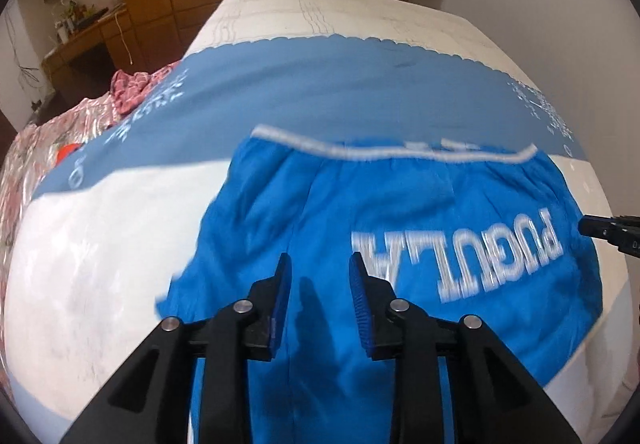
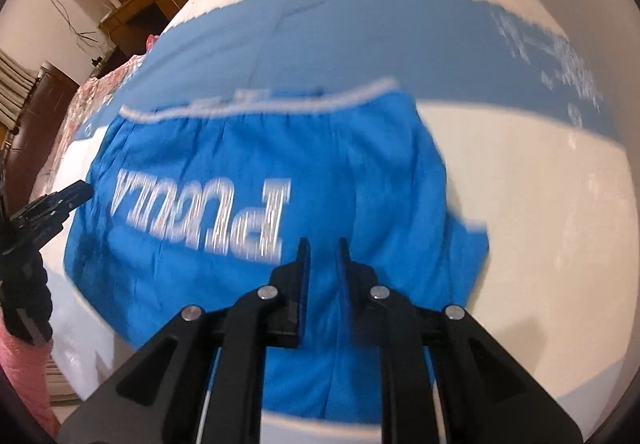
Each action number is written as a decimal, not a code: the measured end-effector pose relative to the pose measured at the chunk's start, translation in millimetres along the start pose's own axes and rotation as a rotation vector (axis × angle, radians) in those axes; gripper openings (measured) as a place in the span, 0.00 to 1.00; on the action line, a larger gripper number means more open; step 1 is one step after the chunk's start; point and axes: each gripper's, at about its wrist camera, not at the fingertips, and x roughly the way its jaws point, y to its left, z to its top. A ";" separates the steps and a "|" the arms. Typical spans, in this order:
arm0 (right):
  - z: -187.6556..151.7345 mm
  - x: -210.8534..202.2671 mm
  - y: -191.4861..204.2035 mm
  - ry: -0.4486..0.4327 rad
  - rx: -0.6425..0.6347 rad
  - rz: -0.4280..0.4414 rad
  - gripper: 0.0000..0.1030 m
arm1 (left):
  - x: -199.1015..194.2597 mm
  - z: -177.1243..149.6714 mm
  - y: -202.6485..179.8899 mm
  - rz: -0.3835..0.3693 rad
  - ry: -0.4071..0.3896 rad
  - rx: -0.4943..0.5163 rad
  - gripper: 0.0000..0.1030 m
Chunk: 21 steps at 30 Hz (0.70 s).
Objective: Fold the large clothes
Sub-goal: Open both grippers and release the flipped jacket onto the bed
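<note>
Left gripper [image 1: 319, 276]: black, jaws parted, above the shorts, gripping nothing.
Right gripper [image 2: 323, 258]: jaws narrowly parted, likewise empty.
Bright blue fabric shorts [image 1: 400, 212]: spread flat on white bed [image 1: 100, 244], waistband far.

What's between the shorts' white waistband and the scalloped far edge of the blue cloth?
Only bare blue cloth lies between the shorts' waistband and that edge; both wrist views show it.
</note>
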 end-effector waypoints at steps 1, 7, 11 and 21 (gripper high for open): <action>10.1 10.3 -0.7 0.007 -0.001 0.007 0.13 | 8.8 7.8 0.4 0.001 0.006 0.006 0.29; 34.8 55.5 -12.3 0.017 0.007 -0.033 0.12 | 55.1 29.3 10.2 0.039 0.028 -0.012 0.29; 40.9 75.9 -28.2 0.032 0.052 -0.011 0.06 | 71.6 29.4 15.3 0.037 0.024 -0.016 0.30; 40.5 88.5 -52.7 0.032 0.172 0.083 0.00 | 82.9 28.9 19.2 0.032 0.017 -0.025 0.31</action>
